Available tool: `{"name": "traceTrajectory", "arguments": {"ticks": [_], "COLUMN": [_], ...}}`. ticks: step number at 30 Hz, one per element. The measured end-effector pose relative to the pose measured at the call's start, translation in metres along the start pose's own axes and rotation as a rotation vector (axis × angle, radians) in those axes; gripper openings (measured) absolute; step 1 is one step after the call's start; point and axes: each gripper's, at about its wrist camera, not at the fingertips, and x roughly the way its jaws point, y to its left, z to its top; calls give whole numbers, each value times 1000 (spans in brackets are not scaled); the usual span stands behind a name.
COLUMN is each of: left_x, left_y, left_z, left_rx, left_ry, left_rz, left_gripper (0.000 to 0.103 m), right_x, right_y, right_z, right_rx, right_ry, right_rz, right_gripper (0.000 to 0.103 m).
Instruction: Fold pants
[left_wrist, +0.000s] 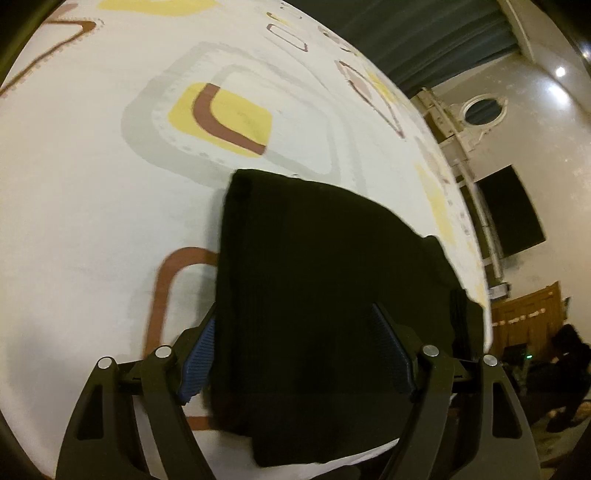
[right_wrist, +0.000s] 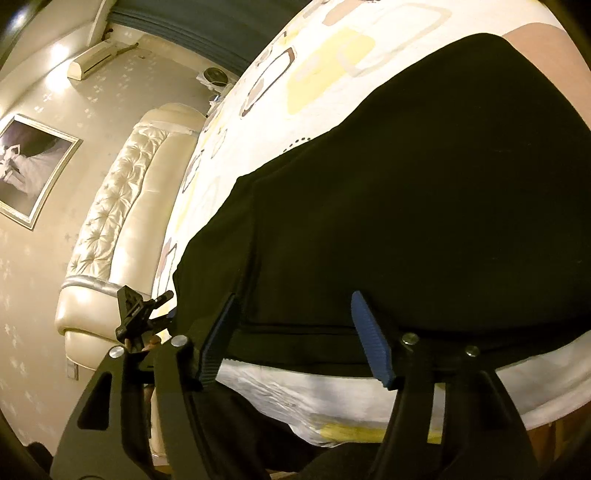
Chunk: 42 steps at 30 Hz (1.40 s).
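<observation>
Pants (left_wrist: 325, 295), black ribbed knit, lie folded between the parted blue pads of the left claw (left_wrist: 299, 354) and right claw (right_wrist: 295, 339), neither gripping, at the near edge of the patterned bed (left_wrist: 110, 184). Soft, light, floppy; I would pinch doubled edges.

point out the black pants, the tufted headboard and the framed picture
black pants (left_wrist: 314, 280), left wrist view, middle of the folded fabric
tufted headboard (right_wrist: 122, 206), right wrist view, its buttoned cream padding
framed picture (right_wrist: 29, 162), right wrist view, centre of the image inside the frame
</observation>
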Motion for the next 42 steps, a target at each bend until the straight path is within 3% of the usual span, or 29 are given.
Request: {"name": "traceTrajectory", "arguments": {"ticks": [7, 13, 20, 23, 28, 32, 37, 42], "left_x": [12, 5, -11, -13, -23, -27, -19, 19], "left_y": [-4, -18, -61, -84, -118, -161, -227, -298], "left_z": [-1, 0, 3, 3, 5, 4, -6, -22], "left_rx": [-3, 38, 122, 162, 188, 244, 344, 457], "left_ry": [57, 43, 24, 16, -7, -20, -14, 10], "left_rz": [-16, 0, 17, 51, 43, 50, 45, 64], "left_gripper": [18, 15, 15, 15, 14, 14, 14, 14], "right_x": [0, 0, -1, -2, -7, -15, -32, -50], "right_y": [5, 7, 16, 25, 39, 44, 44, 43], "right_z": [1, 1, 1, 0, 0, 2, 8, 14], "right_rx": [-10, -28, -54, -86, -154, -185, -171, -159], "right_ry": [-3, -6, -7, -4, -14, -37, -85, -128], "right_rz": [8, 27, 21, -13, -97, -145, -132, -125], "right_gripper": [73, 82, 89, 90, 90, 90, 90, 90]}}
